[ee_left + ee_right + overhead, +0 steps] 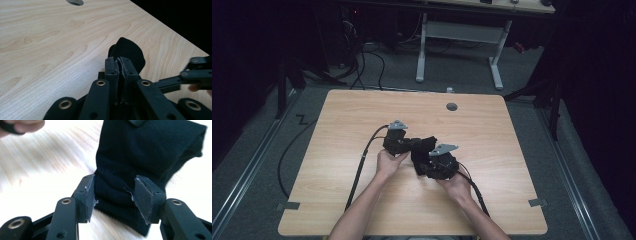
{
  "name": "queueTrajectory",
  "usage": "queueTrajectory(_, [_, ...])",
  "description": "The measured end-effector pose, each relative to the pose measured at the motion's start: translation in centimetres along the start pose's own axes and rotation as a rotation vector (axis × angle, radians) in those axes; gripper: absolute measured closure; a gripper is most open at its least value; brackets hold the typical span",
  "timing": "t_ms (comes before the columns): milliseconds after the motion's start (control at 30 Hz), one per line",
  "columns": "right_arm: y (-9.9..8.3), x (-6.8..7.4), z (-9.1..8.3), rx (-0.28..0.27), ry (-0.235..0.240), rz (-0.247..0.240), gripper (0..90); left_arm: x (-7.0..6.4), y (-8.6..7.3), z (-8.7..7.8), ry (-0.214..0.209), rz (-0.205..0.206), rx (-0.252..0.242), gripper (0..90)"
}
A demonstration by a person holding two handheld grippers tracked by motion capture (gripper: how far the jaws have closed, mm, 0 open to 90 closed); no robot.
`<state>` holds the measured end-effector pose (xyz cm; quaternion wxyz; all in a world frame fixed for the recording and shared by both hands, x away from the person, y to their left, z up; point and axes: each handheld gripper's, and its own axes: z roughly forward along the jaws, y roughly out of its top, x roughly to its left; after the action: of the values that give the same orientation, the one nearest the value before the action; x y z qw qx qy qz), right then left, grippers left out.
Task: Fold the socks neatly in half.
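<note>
Both forearms in from the bottom edge of the high view, bare, converging toward the middle of the tabletop. Left hand wrapped around the left gripper, jaws pointing right, pressed together with only a thin seam between the pads. Right hand behind the right gripper, jaws aimed up and left, spread apart. Grippers close together, nearly tip to tip, grey plate on top of each. Cable trailing back along each forearm.

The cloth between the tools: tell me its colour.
Plain black cloth, with no pattern; the right gripper view shows it best.
</note>
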<state>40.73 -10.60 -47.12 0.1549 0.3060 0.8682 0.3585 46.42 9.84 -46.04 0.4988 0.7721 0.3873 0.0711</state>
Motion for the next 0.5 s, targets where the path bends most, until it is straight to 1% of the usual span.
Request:
queueTrajectory(33, [-0.1,0.0,-0.3,0.005,0.001,-0.008,50.3,0.0,0.0,0.0,-0.002,0.0,-0.002,85.8])
queueTrajectory(100, [-0.4,-0.1,-0.6,0.018,0.006,-0.009,49.6,-0.1,0.0,0.0,-0.005,0.001,-0.006,85.7])
queueTrajectory(200, [-0.8,-0.4,-0.6,0.033,0.006,-0.005,48.8,-0.1,0.0,0.0,-0.008,0.007,-0.007,85.8])
queueTrajectory(233, [-1.3,-0.8,-0.5,0.045,0.015,0.013,48.7,-0.2,0.0,0.0,-0.018,0.008,-0.008,85.8])
queueTrajectory(300, [-1.9,-1.1,-0.4,0.044,0.028,0.034,48.8,-0.4,0.1,0.0,-0.026,0.011,-0.01,85.7])
queueTrajectory(400, [-2.3,-1.1,-0.2,0.048,0.028,0.043,49.0,-0.5,0.1,0.1,-0.03,0.015,-0.008,85.7])
queueTrajectory(500, [-2.7,-1.0,0.3,0.068,0.02,0.042,49.2,-0.6,0.0,0.3,-0.036,0.018,-0.005,85.8])
